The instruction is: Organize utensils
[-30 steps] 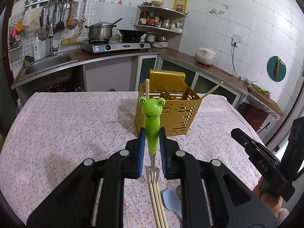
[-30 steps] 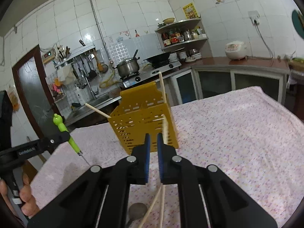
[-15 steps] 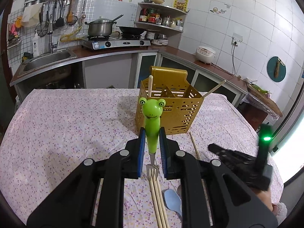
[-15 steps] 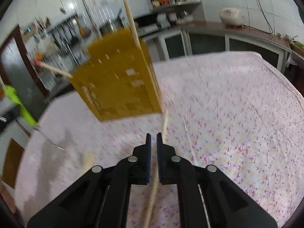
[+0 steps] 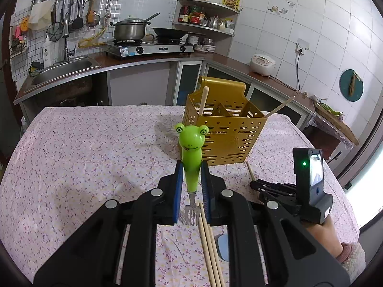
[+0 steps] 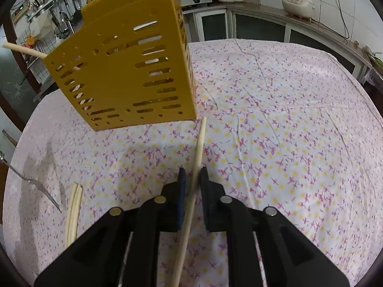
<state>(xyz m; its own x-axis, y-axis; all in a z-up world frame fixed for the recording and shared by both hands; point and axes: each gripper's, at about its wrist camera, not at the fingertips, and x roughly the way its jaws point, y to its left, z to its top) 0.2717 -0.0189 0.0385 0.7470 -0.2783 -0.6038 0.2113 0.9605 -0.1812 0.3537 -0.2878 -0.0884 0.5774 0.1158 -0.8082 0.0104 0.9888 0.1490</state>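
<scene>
Left wrist: no legible writing

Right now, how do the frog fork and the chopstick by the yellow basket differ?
The frog fork is held off the table in the left gripper, jaws clamped; the chopstick lies on the tablecloth between the right gripper's jaws, gaps showing. The fork is bright green plastic, the chopstick plain and pale.

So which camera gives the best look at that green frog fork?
The left wrist view: the frog fork stands upright, clamped in the left gripper, showing face, handle and tines. The right wrist view catches only its metal tines and stem at the left edge.
</scene>
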